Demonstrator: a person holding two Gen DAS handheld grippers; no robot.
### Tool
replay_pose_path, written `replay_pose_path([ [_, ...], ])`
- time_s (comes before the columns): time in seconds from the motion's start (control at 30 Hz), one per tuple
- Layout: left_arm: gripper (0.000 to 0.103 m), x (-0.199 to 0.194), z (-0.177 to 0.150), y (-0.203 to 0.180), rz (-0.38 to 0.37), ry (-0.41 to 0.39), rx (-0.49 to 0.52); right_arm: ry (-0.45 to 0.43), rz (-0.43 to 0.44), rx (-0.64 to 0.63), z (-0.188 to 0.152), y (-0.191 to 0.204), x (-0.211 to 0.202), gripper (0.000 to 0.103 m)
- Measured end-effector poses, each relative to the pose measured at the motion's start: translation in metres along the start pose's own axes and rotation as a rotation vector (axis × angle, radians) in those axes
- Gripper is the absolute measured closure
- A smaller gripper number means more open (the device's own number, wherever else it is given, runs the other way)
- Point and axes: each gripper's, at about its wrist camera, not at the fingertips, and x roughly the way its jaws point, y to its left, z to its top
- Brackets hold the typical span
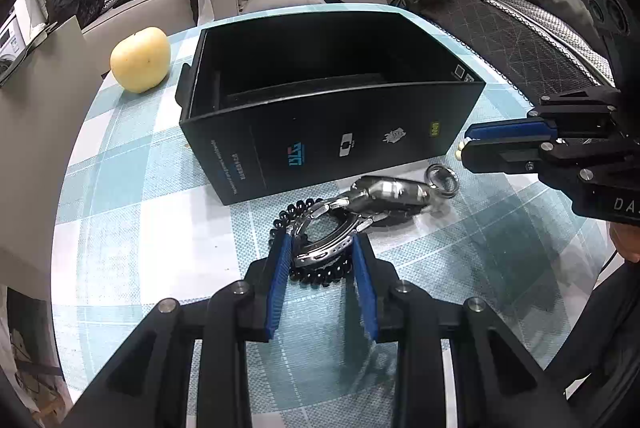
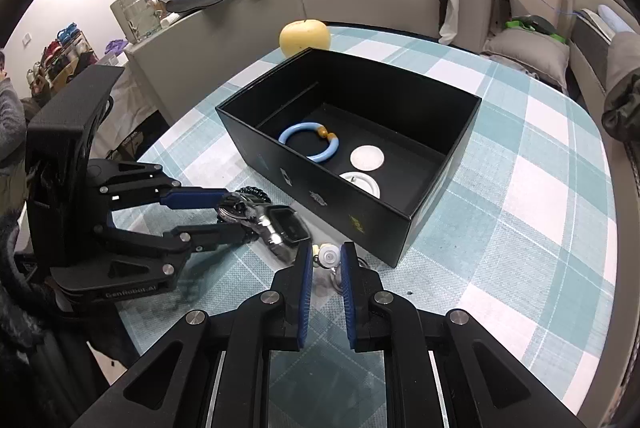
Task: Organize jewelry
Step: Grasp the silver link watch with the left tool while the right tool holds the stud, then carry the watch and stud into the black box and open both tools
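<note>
my left tool [image 1: 320, 242] stands partly open, its pads either side of the watch [image 1: 372, 203] strap and a black coil band [image 1: 316, 268] on the bench [image 1: 140, 228], just in front of the box [image 1: 332, 131]. whether it grips yet, i cannot tell. the watch looks heavy, slick metal with a floppy strap; i'd pinch the strap loop, not the case. my right tool [image 2: 324, 256] is narrow around a small white earring [image 2: 330, 256]: light, fragile, likely to slip.

One black box [image 2: 360, 203], one apple [image 2: 305, 37], two white discs [image 2: 367, 157], one blue bangle [image 2: 308, 143], perhaps one watch [image 1: 384, 189].
</note>
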Motion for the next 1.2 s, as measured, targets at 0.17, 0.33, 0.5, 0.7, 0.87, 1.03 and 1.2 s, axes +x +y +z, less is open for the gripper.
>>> replay_pose_path([
  [0.17, 0.077, 0.000, 0.001, -0.005, 0.009, -0.003, 0.006, -0.002, 0.000, 0.002, 0.001, -0.001, -0.001, 0.090],
  [0.33, 0.075, 0.003, -0.001, 0.000, 0.005, 0.013, -0.017, -0.006, -0.002, 0.007, 0.000, -0.002, -0.003, 0.090],
  [0.5, 0.069, 0.005, -0.002, -0.005, 0.025, 0.017, 0.001, -0.005, -0.004, 0.010, 0.000, -0.003, -0.003, 0.090],
  [0.7, 0.075, 0.007, -0.004, -0.005, 0.029, -0.011, 0.012, -0.005, -0.002, 0.005, 0.000, -0.002, -0.003, 0.090],
  [0.87, 0.079, 0.004, -0.006, -0.002, 0.040, -0.032, 0.016, -0.008, -0.002, 0.006, 0.000, -0.002, -0.003, 0.090],
  [1.03, 0.079, -0.005, -0.011, -0.005, 0.031, -0.064, 0.027, -0.013, 0.001, 0.001, 0.001, 0.001, -0.004, 0.090],
  [1.2, 0.079, -0.020, -0.012, -0.009, 0.014, -0.114, 0.046, -0.021, 0.003, -0.001, 0.002, 0.002, -0.006, 0.090],
])
